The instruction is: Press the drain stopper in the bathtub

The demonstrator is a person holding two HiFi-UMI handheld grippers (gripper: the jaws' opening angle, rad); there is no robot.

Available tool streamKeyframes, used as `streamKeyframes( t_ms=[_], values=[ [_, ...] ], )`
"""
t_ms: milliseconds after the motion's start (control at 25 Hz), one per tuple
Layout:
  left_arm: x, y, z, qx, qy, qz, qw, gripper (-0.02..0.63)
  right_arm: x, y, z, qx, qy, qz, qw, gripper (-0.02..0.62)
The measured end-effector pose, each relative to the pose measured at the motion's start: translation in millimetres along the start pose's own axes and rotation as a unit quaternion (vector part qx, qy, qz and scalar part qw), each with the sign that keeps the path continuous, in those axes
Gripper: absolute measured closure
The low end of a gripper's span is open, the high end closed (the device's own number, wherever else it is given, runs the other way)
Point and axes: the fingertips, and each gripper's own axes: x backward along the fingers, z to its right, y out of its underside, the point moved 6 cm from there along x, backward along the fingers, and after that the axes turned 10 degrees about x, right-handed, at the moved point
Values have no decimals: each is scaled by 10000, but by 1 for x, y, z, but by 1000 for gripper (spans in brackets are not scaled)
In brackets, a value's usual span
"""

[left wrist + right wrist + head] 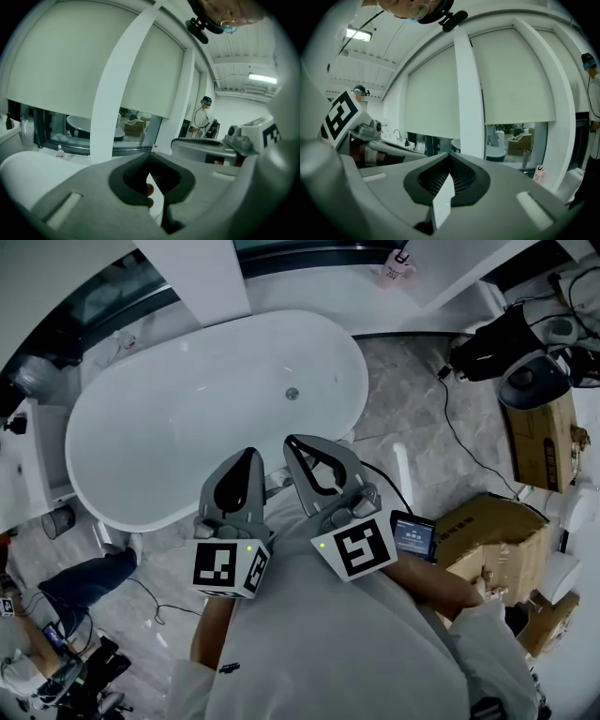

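Note:
The white oval bathtub (141, 427) fills the upper middle of the head view, and its small round metal drain stopper (292, 393) sits on the tub floor toward the right end. Both grippers are held side by side over the tub's near rim, well short of the stopper. My left gripper (252, 456) is shut with nothing in it, and my right gripper (293, 441) is shut and empty too. In the left gripper view the left gripper (150, 158) has its jaws together, aimed at window blinds. The right gripper (450, 157) is likewise shut in its own view.
Cardboard boxes (487, 531) stand on the marble floor at right, with a black cable (459, 437) trailing past them. Dark equipment (520, 357) sits at top right. A small bin (58, 520) and a seated person (84, 579) are at left. A pink tagged item (397, 269) rests on the window ledge.

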Motion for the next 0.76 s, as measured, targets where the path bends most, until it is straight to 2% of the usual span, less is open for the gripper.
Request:
streamKeyframes(
  t_ms=[200,440,760],
  values=[
    [-3,1,0,-66,-19,-39,10000,606,-3,7,6,-191,62,-76,9998,601],
    [-4,2,-5,-56,-15,-75,10000,606,-7,7,5,-189,80,-122,9997,601],
    [-13,13,-4,87,215,-267,9994,606,2,12,8,-310,298,-417,9982,601]
  ],
)
